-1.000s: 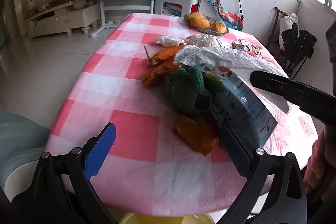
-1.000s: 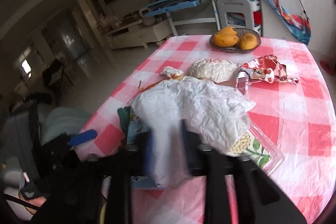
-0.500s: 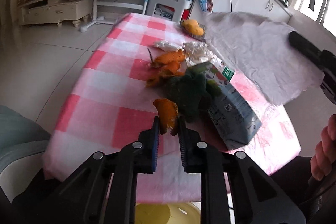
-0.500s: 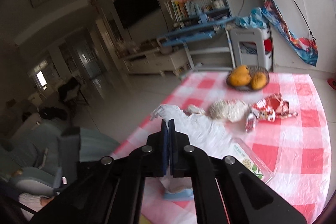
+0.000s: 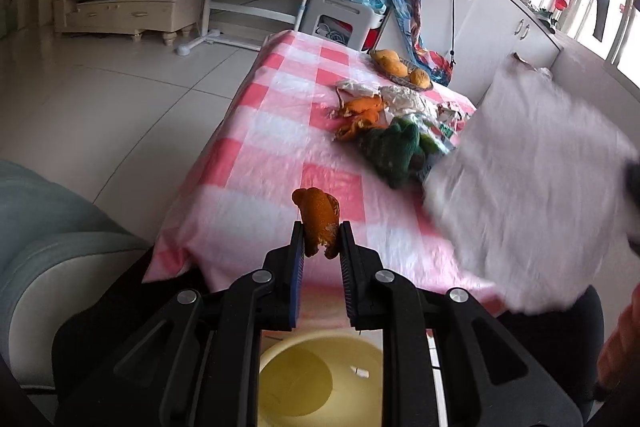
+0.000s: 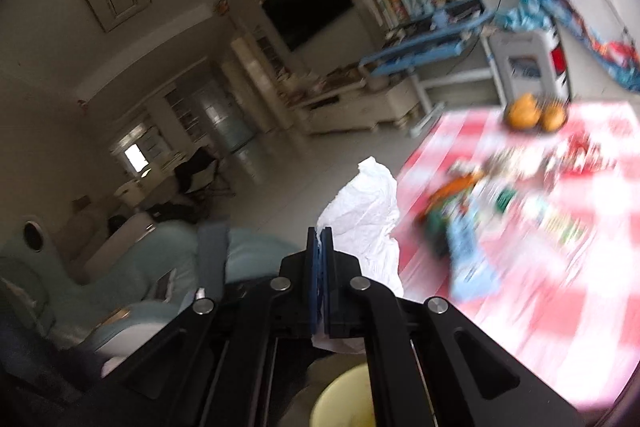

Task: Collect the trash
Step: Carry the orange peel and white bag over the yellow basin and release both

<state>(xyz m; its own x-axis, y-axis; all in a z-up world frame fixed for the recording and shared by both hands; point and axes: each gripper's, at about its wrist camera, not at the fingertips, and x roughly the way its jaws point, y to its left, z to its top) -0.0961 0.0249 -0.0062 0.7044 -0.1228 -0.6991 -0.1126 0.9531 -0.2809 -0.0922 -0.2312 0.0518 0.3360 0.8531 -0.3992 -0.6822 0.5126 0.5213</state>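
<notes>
Curled orange piece of fruit peel point(image 5: 317, 223) sitting pinched between the blue pads of the left tool point(image 5: 320, 241), clear of the surface and above its near edge. Thin crumpled white paper sheet point(image 6: 366, 211) hanging clamped in the right tool point(image 6: 320, 247), jaws pressed fully together on its edge; same sheet filling the right side of the left wrist view as a broad blurred white shape point(image 5: 532, 187). Round pale yellow plastic basin point(image 5: 296, 383) lying on the floor directly under both tools, its rim also showing at the bottom of the right wrist view point(image 6: 340, 399).

Further out, resting on the pink-and-white checked tablecloth point(image 5: 264, 163) covering the surface: more orange peel strips point(image 5: 360, 111), a dark green knitted cloth point(image 5: 390, 151) just beside them, a light blue printed packet point(image 6: 468, 259) partly hidden behind the sheet, a crumpled whitish wrapper point(image 5: 402, 99), and a red-and-white printed wrapper point(image 6: 580, 151). Print on the packets too blurred and small for reading. Shallow dish of yellow-orange mangoes point(image 5: 400, 69) standing at the far end of the surface, well apart from the tools.
</notes>
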